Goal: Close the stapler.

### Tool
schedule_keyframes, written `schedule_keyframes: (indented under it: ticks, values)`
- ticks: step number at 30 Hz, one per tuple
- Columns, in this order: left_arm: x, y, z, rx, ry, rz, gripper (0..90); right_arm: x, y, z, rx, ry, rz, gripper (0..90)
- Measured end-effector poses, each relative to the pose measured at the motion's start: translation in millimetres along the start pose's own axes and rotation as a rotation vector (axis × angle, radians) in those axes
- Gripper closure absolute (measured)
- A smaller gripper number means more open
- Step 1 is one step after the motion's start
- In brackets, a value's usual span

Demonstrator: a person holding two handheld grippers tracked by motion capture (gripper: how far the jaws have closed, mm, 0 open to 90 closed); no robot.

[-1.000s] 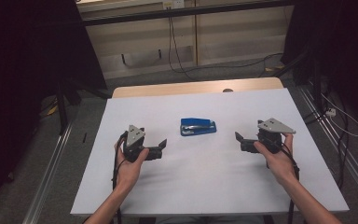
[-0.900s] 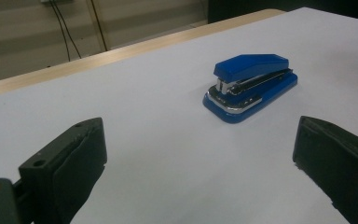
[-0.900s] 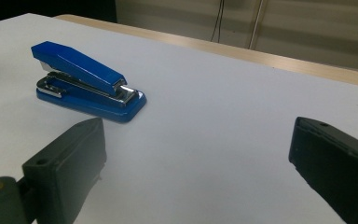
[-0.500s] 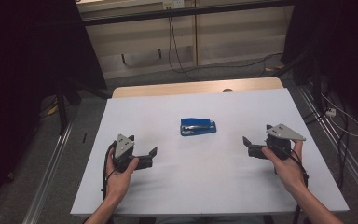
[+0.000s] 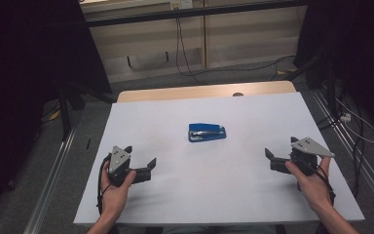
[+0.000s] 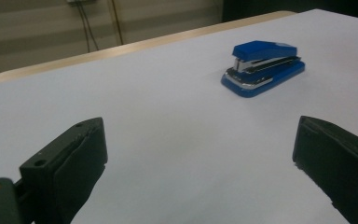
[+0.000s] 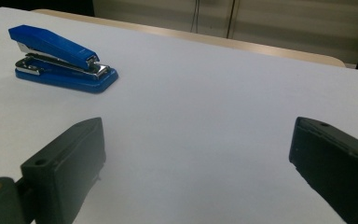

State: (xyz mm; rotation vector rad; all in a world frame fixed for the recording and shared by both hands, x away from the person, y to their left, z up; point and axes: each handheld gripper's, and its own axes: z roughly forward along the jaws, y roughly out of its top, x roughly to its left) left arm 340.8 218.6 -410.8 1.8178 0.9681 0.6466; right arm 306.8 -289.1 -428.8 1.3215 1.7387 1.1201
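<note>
- Small blue plastic stapler with a bright metal magazine (image 5: 207,132) resting flat near the middle of the white-covered table (image 5: 253,195), a little toward the far side, untouched and well apart from both tools.
- Left black two-jaw gripper (image 5: 141,163) held low near the front left of the table, jaws spread wide with nothing between them; same wide gap seen in the left gripper view (image 6: 196,154), stapler (image 6: 263,68) ahead and to the upper right.
- Right black two-jaw gripper (image 5: 271,160) held near the front right edge, jaws likewise spread and empty; confirmed in the right gripper view (image 7: 193,158), stapler (image 7: 60,59) off to the upper left.
- Step in hand, judged from the pose: a start or rest position, both tools aimed inward, no reach under way, no grasp made.
- Next move likely calls for carrying one gripper forward and inward over the stapler, turning the wrist so the jaws straddle its narrow width, then lowering and closing.
- Long axis of the stapler running left to right across the table in the high view, nearly parallel to the front edge, slightly skewed.
- Stapling mouth pointing toward the person's left, hinged end toward the right, judging by both gripper views.
</note>
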Motion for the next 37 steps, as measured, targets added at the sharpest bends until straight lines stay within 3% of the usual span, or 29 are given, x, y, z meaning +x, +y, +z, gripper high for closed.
schedule_keyframes:
  ticks: [16,20,28,31,37]
  values:
    - [6.7,-17.3,-22.2,0.006,0.029,-0.029,3.1,-2.9,-14.1,-20.0,-0.021,-0.021,0.021,3.4]
    - [8.0,-21.2,-23.6,-0.013,0.026,-0.066,3.1,-3.5,-16.7,-22.3,-0.033,-0.028,0.029,3.2]
    - [7.0,-22.0,-26.1,0.002,0.017,-0.025,3.1,-3.1,-15.1,-26.2,-0.074,-0.026,0.026,2.7]
    - [7.3,-21.8,-25.9,-0.017,0.013,-0.043,3.1,-3.1,-16.1,-25.1,-0.065,-0.024,0.03,2.4]
    - [11.8,-21.6,-25.1,-0.007,0.01,-0.058,3.1,-2.9,-16.7,-23.7,-0.06,-0.022,0.029,2.0]
